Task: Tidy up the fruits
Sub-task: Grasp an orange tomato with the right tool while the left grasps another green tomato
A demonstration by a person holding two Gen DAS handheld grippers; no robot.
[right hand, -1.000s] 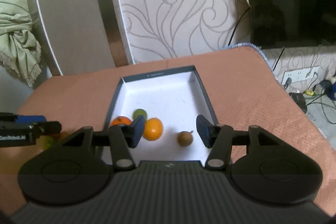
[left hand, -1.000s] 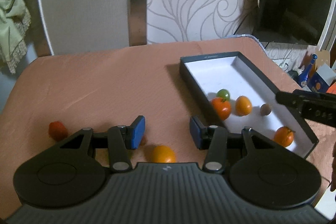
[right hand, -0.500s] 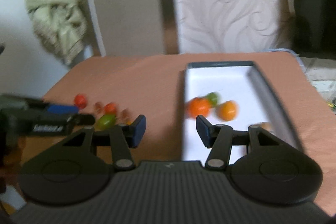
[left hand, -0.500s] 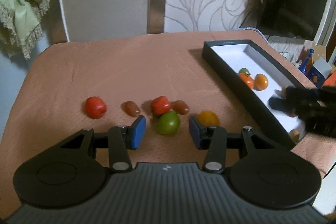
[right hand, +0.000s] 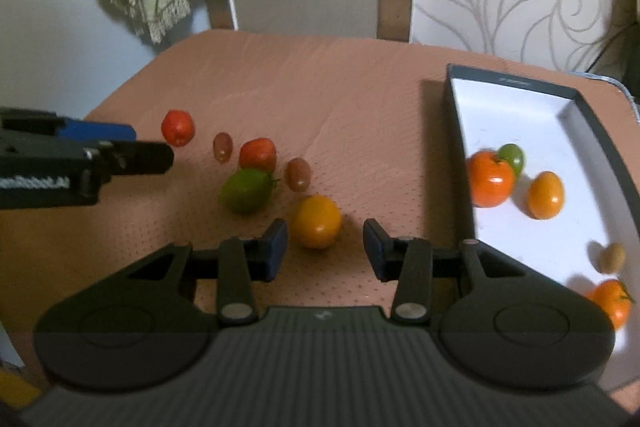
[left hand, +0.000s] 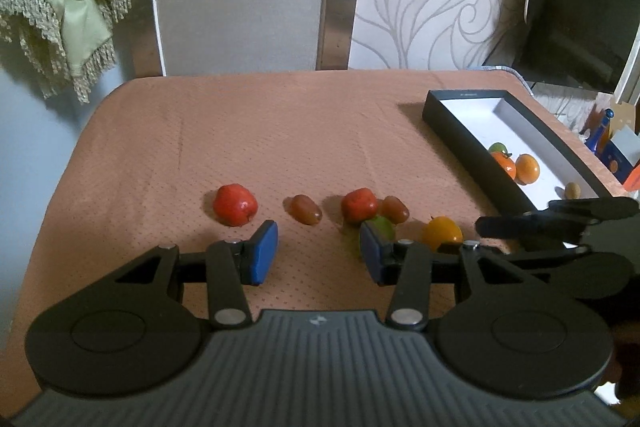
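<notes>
A: Both grippers are over the pink-clothed surface (left hand: 248, 131) right now. The left gripper (left hand: 318, 253) has its blue fingers (left hand: 262, 251) parted with nothing between them, just bare cloth.

B: And a row of fruit lies just beyond them. A red fruit (left hand: 234, 205) on the left, a brownish oval one (left hand: 306, 209) next, then a second red fruit (left hand: 359, 205) touching another brownish oval (left hand: 395, 209).

A: The green fruit (left hand: 384, 227) sits just in front of that second red one, partly hidden behind the left gripper's right-hand finger. In the right wrist view it's clear, a plump green one (right hand: 246, 190).

B: Over to the right gripper (right hand: 325, 254). Its fingers (right hand: 276, 251) are closing, but they aren't pressing on anything. The yellow-orange fruit (right hand: 316, 221) lies just ahead of the gap, nearer the left-hand finger, on the cloth.

A: Loose, then, nothing gripped. Beside it on the right is the dark box (right hand: 460, 131) with the white inside.

B: In the box: an orange fruit (right hand: 490, 179) touching a small green one (right hand: 513, 155) behind it, a yellow-orange one (right hand: 545, 195) just beside them, a small tan nut-like thing (right hand: 612, 257) nearer the camera, and another orange fruit (right hand: 610, 303) at the near end.

A: The left gripper's arm also shows at the left edge of the right wrist view, near the far red fruit.
</notes>
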